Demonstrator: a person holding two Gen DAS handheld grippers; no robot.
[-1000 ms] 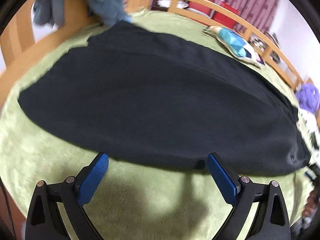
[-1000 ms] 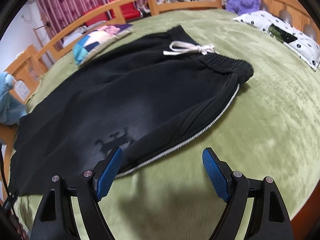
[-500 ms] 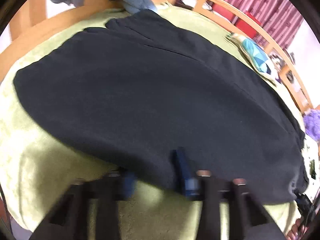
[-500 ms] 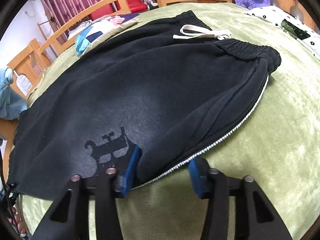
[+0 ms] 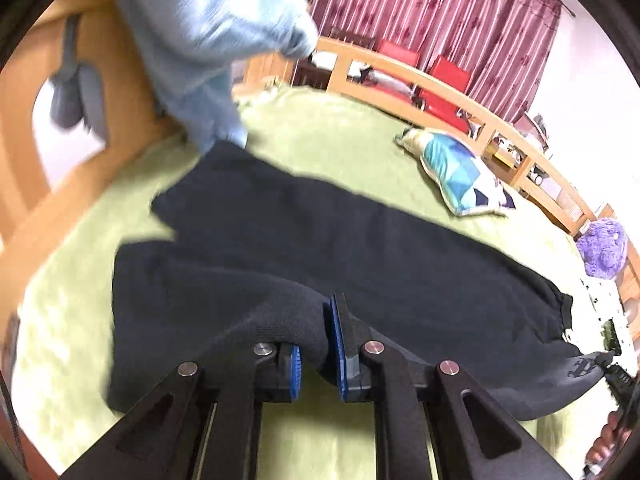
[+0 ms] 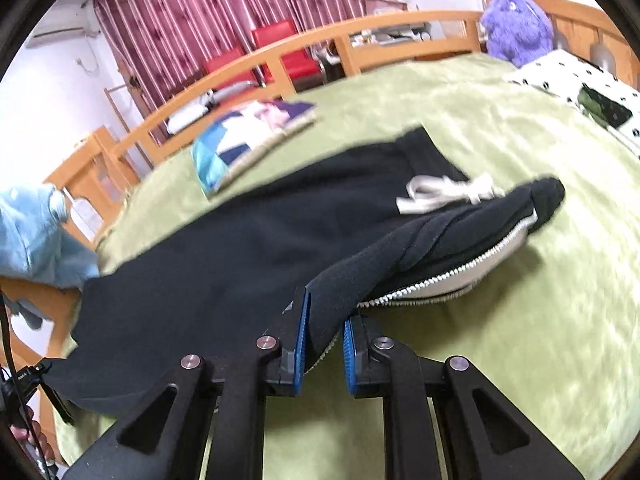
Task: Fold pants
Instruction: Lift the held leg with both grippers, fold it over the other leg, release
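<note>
On the bed, a plush green blanket (image 5: 328,140) with a short, mottled pile covers the whole mattress, bounded by a curved light-wood rail (image 6: 280,56). Behind the rail we note pleated maroon curtains (image 5: 420,8) and two red chairs (image 6: 256,52).

The black pants (image 5: 360,248) lie across the blanket in the middle of the bed, legs toward the foot. The fabric is a thick, matte fleece knit. The ribbed elastic waistband (image 6: 548,196) and a white flat drawstring (image 6: 440,194), tied in a loose bow, sit at the far end in the right wrist view. A white zipper-like stripe (image 6: 436,280) runs along the near side seam.

The near edge of the pants is raised off the blanket at two places. The left gripper (image 5: 316,340) has its blue ribbed pads closing on a rounded fold of the leg fabric; the cloth fills the narrow gap. The right gripper (image 6: 324,340) is pinched to a narrow gap on the side seam nearer the waist, cloth bunched between its pads.

Smaller items: a flat patchwork cushion (image 5: 460,172) in blue, teal and white beyond the pants; pale blue cloth (image 5: 208,40) hanging at the foot end, blurred; a white pillow (image 6: 568,80) with black dots; a fuzzy purple toy (image 6: 516,26) by the headboard.
</note>
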